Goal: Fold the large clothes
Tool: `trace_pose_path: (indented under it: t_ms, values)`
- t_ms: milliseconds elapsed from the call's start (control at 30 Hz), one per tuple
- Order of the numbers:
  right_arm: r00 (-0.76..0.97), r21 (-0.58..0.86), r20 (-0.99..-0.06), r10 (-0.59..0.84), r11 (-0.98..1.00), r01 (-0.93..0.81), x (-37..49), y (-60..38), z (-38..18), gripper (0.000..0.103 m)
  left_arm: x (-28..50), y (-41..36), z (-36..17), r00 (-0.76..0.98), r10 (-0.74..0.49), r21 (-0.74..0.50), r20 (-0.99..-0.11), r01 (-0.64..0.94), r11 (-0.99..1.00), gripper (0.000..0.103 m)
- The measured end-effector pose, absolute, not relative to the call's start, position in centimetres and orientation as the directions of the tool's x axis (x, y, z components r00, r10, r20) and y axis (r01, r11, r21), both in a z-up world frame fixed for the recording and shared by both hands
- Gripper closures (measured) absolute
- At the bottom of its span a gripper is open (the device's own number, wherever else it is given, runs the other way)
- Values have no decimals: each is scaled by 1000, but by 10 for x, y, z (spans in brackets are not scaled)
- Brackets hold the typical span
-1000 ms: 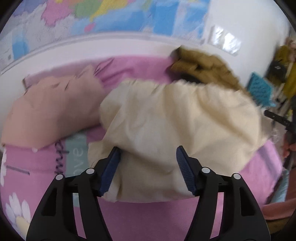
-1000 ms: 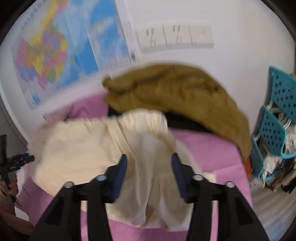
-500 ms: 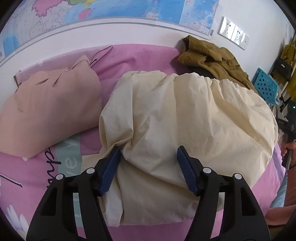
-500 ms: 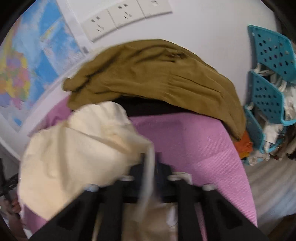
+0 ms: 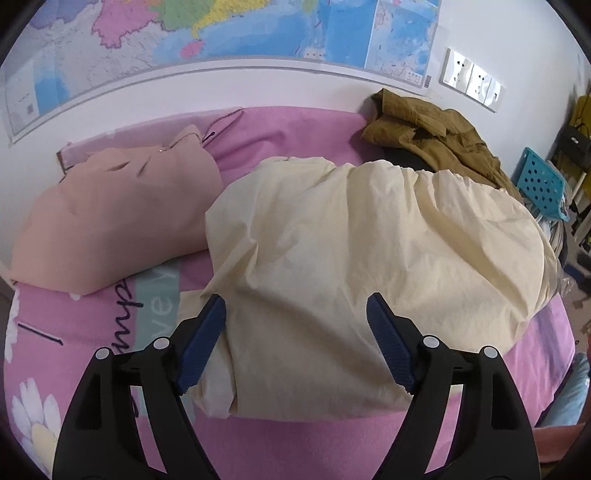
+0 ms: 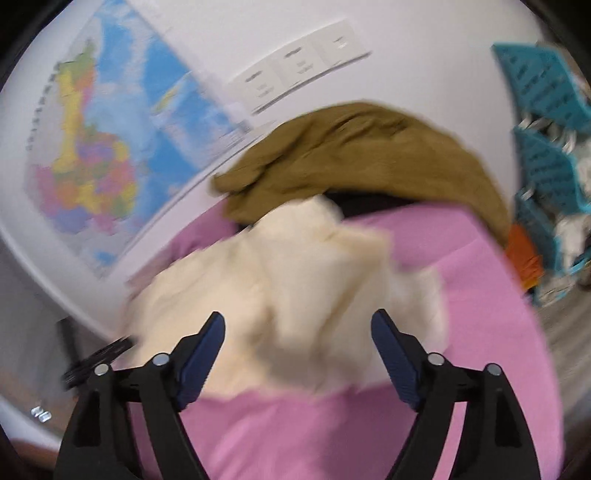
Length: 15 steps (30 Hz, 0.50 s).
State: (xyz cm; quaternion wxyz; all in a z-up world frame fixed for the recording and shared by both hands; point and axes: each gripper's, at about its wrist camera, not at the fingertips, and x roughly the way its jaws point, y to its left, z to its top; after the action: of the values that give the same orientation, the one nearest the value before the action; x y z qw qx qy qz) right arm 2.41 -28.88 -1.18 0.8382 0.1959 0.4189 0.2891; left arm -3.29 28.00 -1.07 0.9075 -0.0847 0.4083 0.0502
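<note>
Cream garment (image 5: 369, 251) lay bunched on pink bedsheet (image 5: 295, 439), btwn peach garment (image 5: 114, 218) & olive jacket (image 5: 432, 136). My L gripper (image 5: 295, 343) was wide open over its near edge, gripping nothing. R gripper (image 6: 297, 354) also wide open, empty; that view was blurred.

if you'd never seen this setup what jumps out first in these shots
The big rumpled cream cotton garment heaped mid-bed on the pink floral bedsheet draws the eye first, with the open left gripper and open right gripper poised at its near edge. Beside it, on the left, lies a folded peach-pink garment, an olive-brown jacket is bunched in the far right corner, and a colourful wall map spans the wall behind.
</note>
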Motion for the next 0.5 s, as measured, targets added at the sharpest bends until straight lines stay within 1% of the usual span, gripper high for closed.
trace_pose_path:
  t_ms: [33, 167, 267, 333, 433, 500]
  values:
    - [451, 589, -587, 672, 737, -331, 20, -288, -14, 18, -35, 280, -11, 662, 18, -116, -749, -158, 981, 25]
    - [346, 632, -612, 711, 703, -327, 4, -275, -34, 15, -46, 277, -8, 668, 15, -117, -744, -152, 981, 23]
    - [289, 698, -596, 749, 662, -274, 4, -269, -52, 15, -56, 276, -6, 673, 1, -132, -739, -147, 980, 22]
    - [296, 732, -576, 762, 642, -228, 6, -268, -61, 13, -67, 278, -4, 676, -18, -153, -737, -140, 978, 22]
    - [305, 756, -578, 757, 637, -151, 17, -262, -73, 12, -82, 285, -6, 678, -77, -220, -731, -127, 967, 22]
    - [322, 778, -555, 767, 616, -126, 23, -262, -75, 11, -98, 289, -13, 665, -165, -305, -728, -99, 947, 25]
